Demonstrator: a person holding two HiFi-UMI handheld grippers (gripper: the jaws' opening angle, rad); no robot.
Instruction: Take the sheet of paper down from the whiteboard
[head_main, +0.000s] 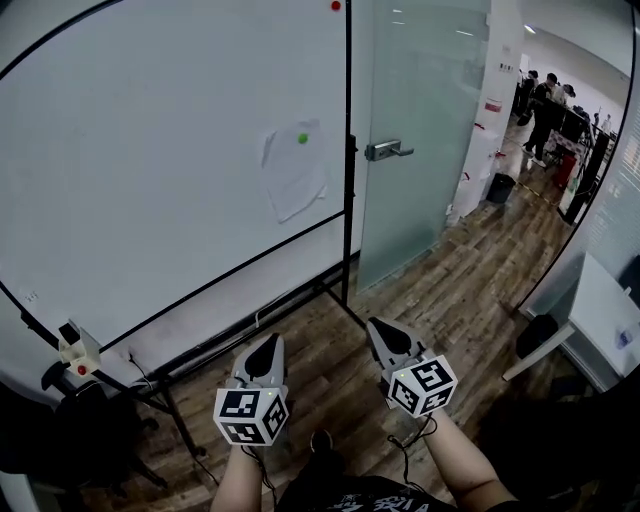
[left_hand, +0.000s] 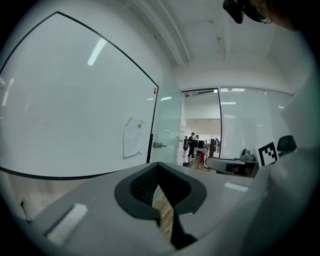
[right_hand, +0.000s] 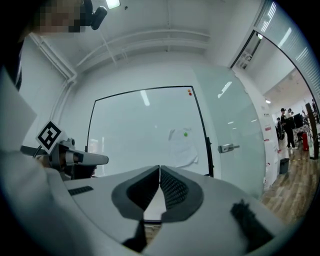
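A white sheet of paper (head_main: 295, 176) hangs on the whiteboard (head_main: 150, 150), held by a green magnet (head_main: 303, 138) near the board's right edge. The paper (left_hand: 133, 137) shows far ahead in the left gripper view, and the same paper (right_hand: 183, 148) lies ahead in the right gripper view. My left gripper (head_main: 266, 351) and right gripper (head_main: 381, 332) are low in the head view, well short of the board. Both are shut with nothing between the jaws.
A frosted glass door (head_main: 420, 130) with a metal handle (head_main: 388, 150) stands right of the board. The board's black stand (head_main: 330, 295) rests on the wooden floor. A black chair (head_main: 70, 430) sits at lower left, a white table (head_main: 595, 320) at right. People stand far back.
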